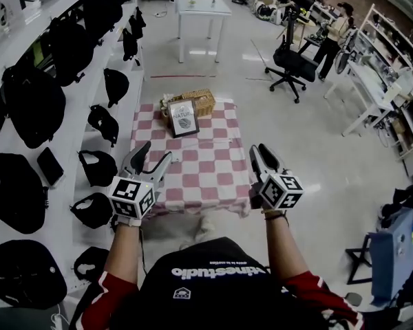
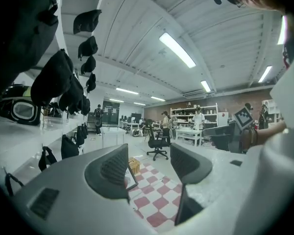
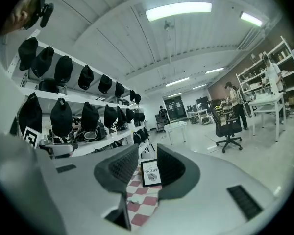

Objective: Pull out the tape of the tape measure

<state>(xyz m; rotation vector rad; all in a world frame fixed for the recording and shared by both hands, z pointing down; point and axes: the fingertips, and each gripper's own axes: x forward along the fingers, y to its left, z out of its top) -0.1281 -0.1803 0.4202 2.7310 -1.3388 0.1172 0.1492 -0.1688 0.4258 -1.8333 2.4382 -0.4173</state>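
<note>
head view, starting far left: white shelves [image 1: 67, 126] run up the side of the room, loaded with black bags and helmets. next along, the left gripper [image 1: 157, 153] is held up at the near left edge of the table [image 1: 193, 208], marker cube facing the camera, a red sleeve [image 1: 113, 287] behind it. left gripper view settles the state: jaws standing well apart, nothing between the pads, just the red-and-white checked cloth [image 1: 213, 167] showing through the gap.

moving to the middle, that cloth covers the whole table top. at its far end a black framed picture [image 1: 183, 117] stands upright, just in front of a wicker basket [image 1: 203, 100]. the tape measure? can't pick it out anywhere on the cloth, too small or hidden, and neither gripper has it.

on to the right gripper [image 1: 263, 151], up at the near right corner of the table and level with its partner, well apart from it. right gripper view: jaws parted here too, pads bare, the framed picture sitting far off beyond the gap.

further back and right, a small white side table [image 1: 203, 7] stands on the open floor, then a black office chair [image 1: 292, 64], then a person [image 1: 332, 40] standing by the white racks [image 1: 392, 43] along the right wall.
</note>
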